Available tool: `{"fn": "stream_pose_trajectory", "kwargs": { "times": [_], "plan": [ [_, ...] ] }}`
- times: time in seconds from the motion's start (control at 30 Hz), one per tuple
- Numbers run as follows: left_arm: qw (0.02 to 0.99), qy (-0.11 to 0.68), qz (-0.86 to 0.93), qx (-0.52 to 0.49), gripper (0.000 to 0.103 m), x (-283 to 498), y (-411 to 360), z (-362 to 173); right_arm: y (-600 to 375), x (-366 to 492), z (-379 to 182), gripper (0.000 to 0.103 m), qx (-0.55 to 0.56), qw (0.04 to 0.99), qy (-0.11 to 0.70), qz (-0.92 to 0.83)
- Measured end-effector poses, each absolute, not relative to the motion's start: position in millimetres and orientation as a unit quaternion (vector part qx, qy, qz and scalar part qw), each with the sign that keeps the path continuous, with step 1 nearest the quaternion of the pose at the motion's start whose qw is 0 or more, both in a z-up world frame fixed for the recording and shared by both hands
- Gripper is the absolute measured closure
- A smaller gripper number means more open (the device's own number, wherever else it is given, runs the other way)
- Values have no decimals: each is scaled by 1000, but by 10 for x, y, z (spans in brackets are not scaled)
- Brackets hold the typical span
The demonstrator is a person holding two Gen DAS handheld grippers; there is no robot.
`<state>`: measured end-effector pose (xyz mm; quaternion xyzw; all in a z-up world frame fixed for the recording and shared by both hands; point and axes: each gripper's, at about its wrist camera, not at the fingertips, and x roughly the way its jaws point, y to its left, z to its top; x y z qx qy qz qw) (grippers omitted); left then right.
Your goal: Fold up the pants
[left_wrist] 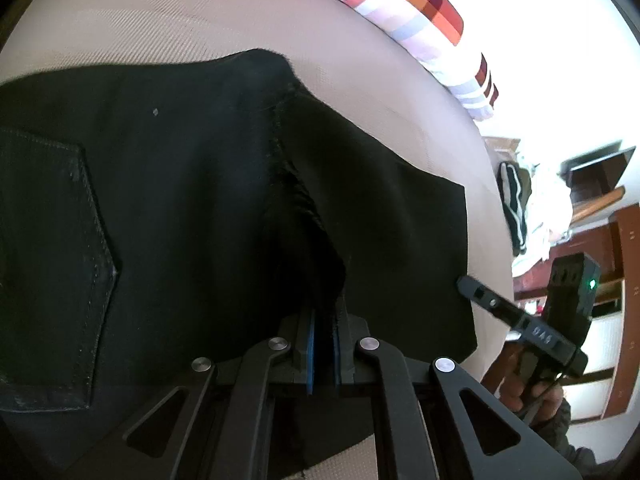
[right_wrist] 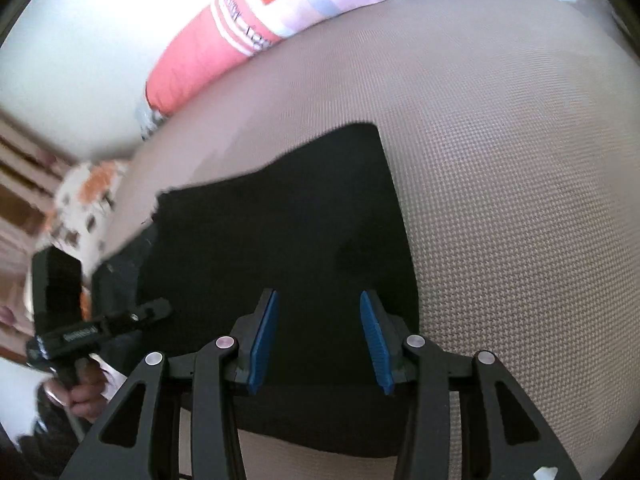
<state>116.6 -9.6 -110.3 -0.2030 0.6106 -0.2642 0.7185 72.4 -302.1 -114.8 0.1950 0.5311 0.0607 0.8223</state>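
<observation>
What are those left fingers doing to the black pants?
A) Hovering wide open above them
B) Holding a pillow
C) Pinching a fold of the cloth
C: the left fingers stand closed, with a ridge of the pants caught between their blue pads.

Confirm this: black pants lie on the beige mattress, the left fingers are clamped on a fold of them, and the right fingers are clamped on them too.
Not the right fingers: the right wrist view shows them apart above the black pants, gripping nothing. The left fingers are clamped on a fold; the beige mattress is correct.
</observation>
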Motion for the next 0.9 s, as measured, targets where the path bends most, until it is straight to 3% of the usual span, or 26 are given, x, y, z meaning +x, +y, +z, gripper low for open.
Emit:
{"fn": "stream_pose_trajectory", "kwargs": {
  "times": [0.1,0.2,0.43,0.67,0.9],
  "plan": [
    [719,612,-262,-199,94,1192,-115,-1093,-2977,754,-1131,66,170,822,540,59],
    [755,593,-242,-141,84,1174,-146,-920,-2944,815,-1063,65,150,826,541,54],
    [811,517,-249,-111,81,1297,-168,-515,-2864,1120,-880,64,86,857,507,45],
    [792,545,-266,-72,80,1590,-574,-813,-2838,1449,-1087,65,42,852,520,26],
    [770,571,-254,-125,83,1942,-550,-1031,-2889,1581,-1094,67,66,850,522,29]
  ]
}}
